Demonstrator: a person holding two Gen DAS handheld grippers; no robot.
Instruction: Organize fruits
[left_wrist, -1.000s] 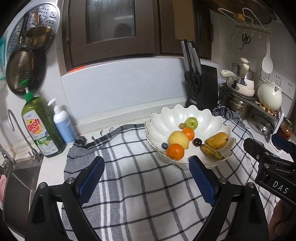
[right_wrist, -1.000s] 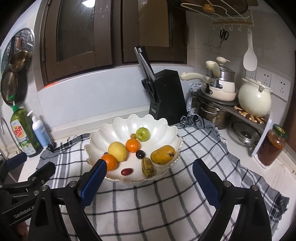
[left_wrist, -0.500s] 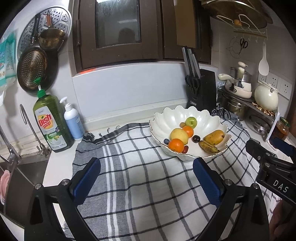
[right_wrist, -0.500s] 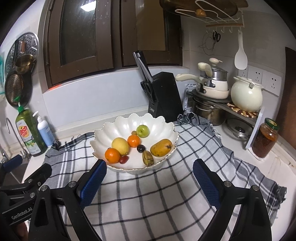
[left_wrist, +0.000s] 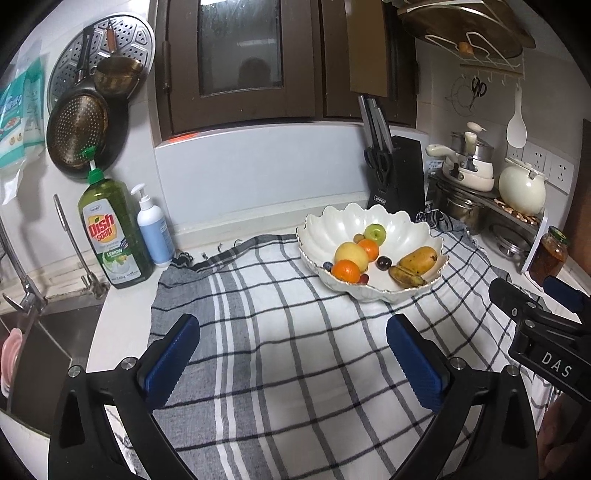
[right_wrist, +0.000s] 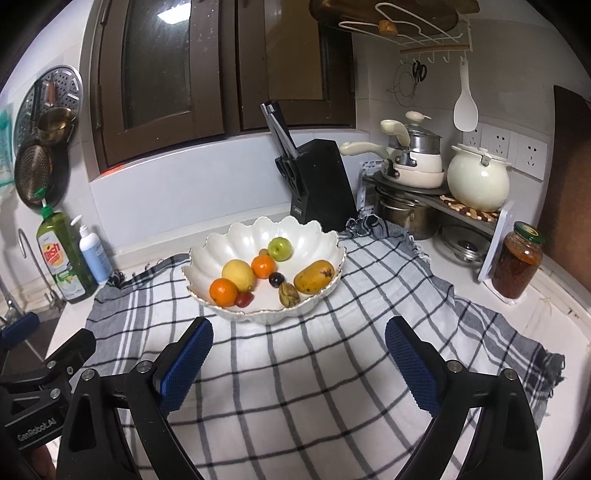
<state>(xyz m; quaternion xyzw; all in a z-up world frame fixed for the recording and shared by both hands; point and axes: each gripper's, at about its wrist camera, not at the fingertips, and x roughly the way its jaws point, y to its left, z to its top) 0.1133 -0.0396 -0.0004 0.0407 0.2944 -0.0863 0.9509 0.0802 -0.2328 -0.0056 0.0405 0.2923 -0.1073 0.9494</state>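
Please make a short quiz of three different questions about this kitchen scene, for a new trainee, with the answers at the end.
1. True or false: all the fruit lies inside the white bowl.
2. Which fruit lies nearest the knife block? A) the mango B) the green apple C) the lemon
3. Fill in: the left gripper and the right gripper are both ____ and hold nothing.

Key: 1 true; 2 B; 3 open.
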